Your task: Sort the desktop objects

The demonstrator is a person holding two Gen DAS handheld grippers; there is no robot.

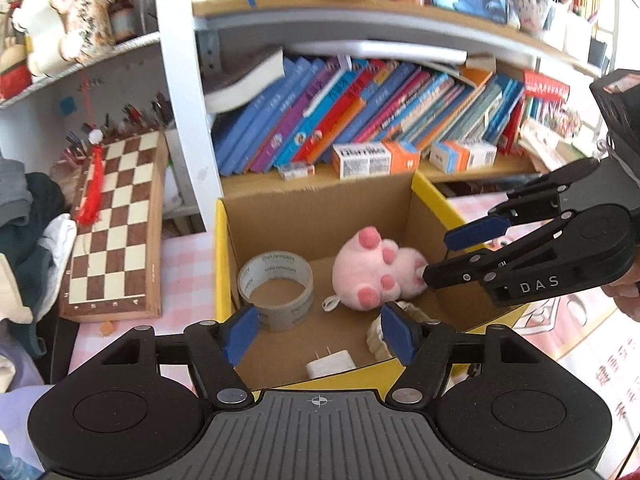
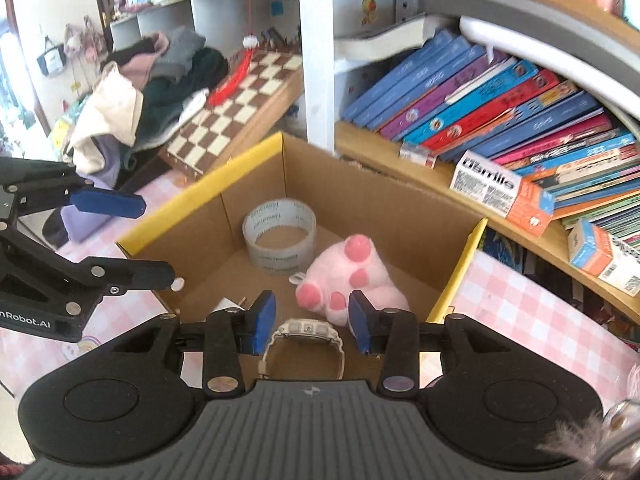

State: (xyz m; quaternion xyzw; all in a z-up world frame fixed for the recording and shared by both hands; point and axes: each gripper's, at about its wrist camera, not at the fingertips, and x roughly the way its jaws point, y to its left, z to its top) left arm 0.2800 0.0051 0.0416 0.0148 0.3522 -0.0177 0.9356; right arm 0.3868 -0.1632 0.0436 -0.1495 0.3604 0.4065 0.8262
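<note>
We saw a cluttered study corner in bright daylight. A white upright post [image 1: 180, 92] divided the shelving [image 1: 360, 4] at the far side. To the right, a wooden shelf held a leaning row of colourful books [image 1: 360, 108]. To the left, a wooden chessboard [image 1: 116, 224] leaned against the white unit beside a heap of clothes [image 2: 160, 80]. A pink checked tablecloth [image 2: 540, 320] covered the desk.

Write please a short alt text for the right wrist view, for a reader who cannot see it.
An open cardboard box holds a tape roll, a pink plush paw and a white watch. The right gripper hangs open above the watch, its fingers empty.
</note>
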